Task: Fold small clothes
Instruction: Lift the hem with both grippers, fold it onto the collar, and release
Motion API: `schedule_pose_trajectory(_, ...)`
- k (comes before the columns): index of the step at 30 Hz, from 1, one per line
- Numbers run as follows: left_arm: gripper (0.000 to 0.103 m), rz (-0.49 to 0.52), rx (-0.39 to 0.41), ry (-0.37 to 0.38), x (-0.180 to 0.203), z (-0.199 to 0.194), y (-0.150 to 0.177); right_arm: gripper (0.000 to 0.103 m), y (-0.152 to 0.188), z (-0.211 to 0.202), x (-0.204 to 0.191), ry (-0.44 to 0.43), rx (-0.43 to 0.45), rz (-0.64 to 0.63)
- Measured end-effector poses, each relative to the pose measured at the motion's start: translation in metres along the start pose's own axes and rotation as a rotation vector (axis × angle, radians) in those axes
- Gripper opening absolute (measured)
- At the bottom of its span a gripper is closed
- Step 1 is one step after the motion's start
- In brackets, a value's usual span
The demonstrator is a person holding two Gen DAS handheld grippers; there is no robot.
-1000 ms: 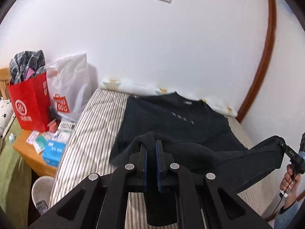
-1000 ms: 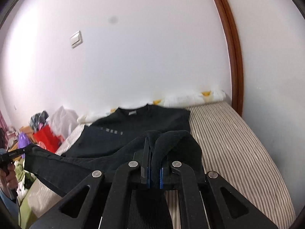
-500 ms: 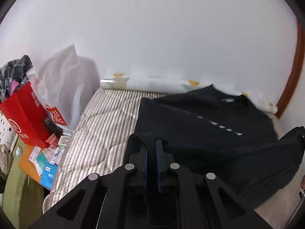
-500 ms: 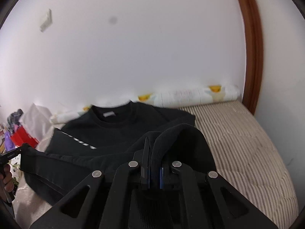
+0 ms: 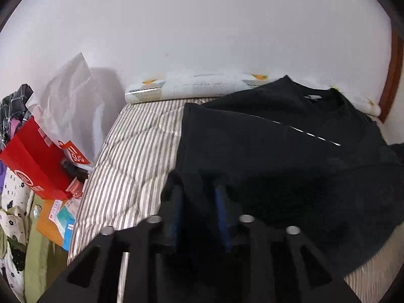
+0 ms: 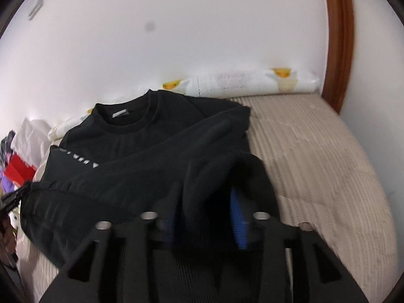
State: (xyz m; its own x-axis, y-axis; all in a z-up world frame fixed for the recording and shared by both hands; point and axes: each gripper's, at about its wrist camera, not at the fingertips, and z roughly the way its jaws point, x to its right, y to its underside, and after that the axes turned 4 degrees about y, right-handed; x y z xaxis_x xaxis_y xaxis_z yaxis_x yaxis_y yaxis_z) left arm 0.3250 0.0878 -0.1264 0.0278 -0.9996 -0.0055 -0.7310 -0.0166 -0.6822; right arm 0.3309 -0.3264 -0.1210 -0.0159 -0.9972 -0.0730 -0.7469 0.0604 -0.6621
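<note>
Sweater [image 5: 265, 136]: black, spread on striped bed [image 5: 136, 151].
Left gripper [image 5: 199, 202]: fingers parted, hem draped between.
Right gripper [image 6: 204, 202]: fingers parted, cloth bunched between.

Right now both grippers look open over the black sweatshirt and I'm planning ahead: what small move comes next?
Probably draw both grippers back: the left gripper and right gripper have parted fingers, with the black sweatshirt hem draped loose between them, folded over its body.

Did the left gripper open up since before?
Yes. The left gripper has spread its fingers apart, loosening the black shirt over the striped bed.
</note>
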Motion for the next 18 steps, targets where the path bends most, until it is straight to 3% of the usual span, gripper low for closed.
schedule_pose_trajectory(4, 0.058, -0.027, 0.014, 0.070, -0.010, -0.028, 0.019, 0.056, 0.022, -0.044, 0.015, 0.027, 0.036, -0.032)
schedule_pose_trajectory(7, 0.059, -0.056, 0.013, 0.101, -0.022, -0.046, 0.042, 0.057, 0.043, -0.061, 0.032, 0.057, 0.031, -0.031)
schedule_pose_trajectory(10, 0.062, -0.086, 0.007, 0.135, -0.035, -0.056, 0.068, 0.058, 0.064, -0.056, 0.048, 0.063, -0.032, -0.015)
schedule_pose_trajectory(13, 0.066, -0.097, 0.010, 0.160, -0.043, -0.056, 0.086, 0.058, 0.071, -0.047, 0.059, 0.008, -0.060, 0.032)
schedule_pose_trajectory(18, 0.066, -0.155, -0.051, 0.230, -0.054, -0.029, 0.085, 0.058, 0.069, -0.021, 0.066, -0.071, -0.102, 0.123)
